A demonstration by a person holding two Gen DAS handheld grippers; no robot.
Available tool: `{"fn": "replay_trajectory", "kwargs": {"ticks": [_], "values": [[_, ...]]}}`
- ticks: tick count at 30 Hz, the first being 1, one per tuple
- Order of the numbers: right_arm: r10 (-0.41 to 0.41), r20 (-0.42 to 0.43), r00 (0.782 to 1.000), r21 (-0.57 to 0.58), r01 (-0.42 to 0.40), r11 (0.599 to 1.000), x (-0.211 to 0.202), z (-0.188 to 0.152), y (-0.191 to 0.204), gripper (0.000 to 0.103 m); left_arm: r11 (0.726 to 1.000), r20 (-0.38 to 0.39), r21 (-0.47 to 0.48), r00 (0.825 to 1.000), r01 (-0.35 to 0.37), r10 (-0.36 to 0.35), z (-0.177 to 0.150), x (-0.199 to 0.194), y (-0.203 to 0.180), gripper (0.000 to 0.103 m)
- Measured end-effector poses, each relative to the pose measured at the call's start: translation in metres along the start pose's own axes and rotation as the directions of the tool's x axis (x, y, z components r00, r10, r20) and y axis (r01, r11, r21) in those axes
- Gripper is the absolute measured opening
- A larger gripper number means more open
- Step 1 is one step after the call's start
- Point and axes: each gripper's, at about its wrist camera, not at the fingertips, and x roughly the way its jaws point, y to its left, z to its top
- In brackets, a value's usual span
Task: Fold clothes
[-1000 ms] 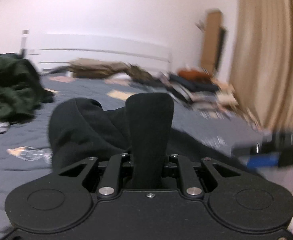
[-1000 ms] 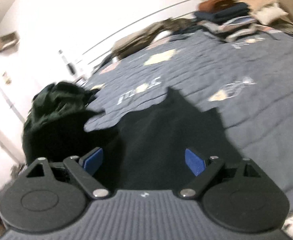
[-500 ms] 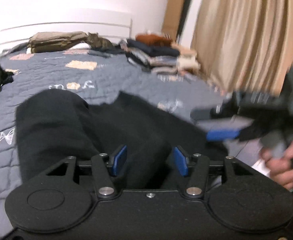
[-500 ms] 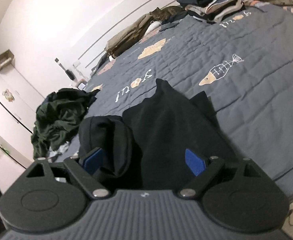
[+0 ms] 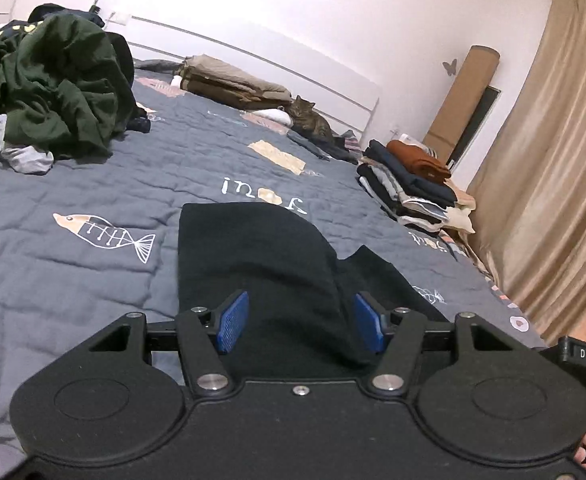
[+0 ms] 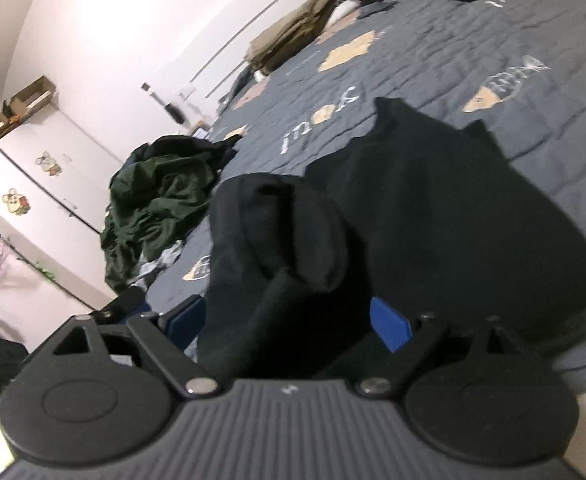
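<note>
garment: black garment (image 5: 269,264), plain, folded into a narrow strip with a rounded far end, flat on the grey quilt (image 5: 93,184) near its front edge
left gripper (image 5: 301,320): jaws have just been opening, now released; fabric lies between the blue pads, not pinched
right gripper (image 6: 293,320): jaws spread wide, a bunched fold of the black garment (image 6: 433,216) between them, not clamped
left view only: folded stack (image 5: 413,184) at the quilt's far right edge, cat (image 5: 311,122), curtain (image 5: 553,184)
both views: green clothes heap (image 5: 49,84)
right view only: white cabinet (image 6: 33,184) with stickers
</note>
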Motion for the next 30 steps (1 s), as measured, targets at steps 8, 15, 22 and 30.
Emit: {"fn": "replay_trajectory", "kwargs": {"ticks": [8,15,22,30], "values": [[-0.032,-0.044,0.999,0.02,0.033,0.999,0.04,-0.006,0.008,0.089,1.0,-0.002,-0.01,1.0,0.01,-0.01,0.0,-0.002,0.003,0.058],[-0.06,-0.001,0.998,0.02,0.06,0.998,0.05,-0.008,0.013,0.036,1.0,-0.003,-0.014,1.0,0.016,-0.016,-0.001,-0.007,0.004,0.058],[-0.118,-0.044,0.992,0.062,0.121,0.991,0.069,-0.008,0.005,0.04,0.999,-0.003,-0.034,1.0,0.005,-0.005,-0.001,-0.016,0.007,0.058],[-0.073,0.054,0.996,0.067,0.069,0.995,0.058,-0.003,0.016,0.018,0.999,0.007,-0.04,1.0,0.011,-0.011,0.008,-0.019,0.005,0.058]]}}
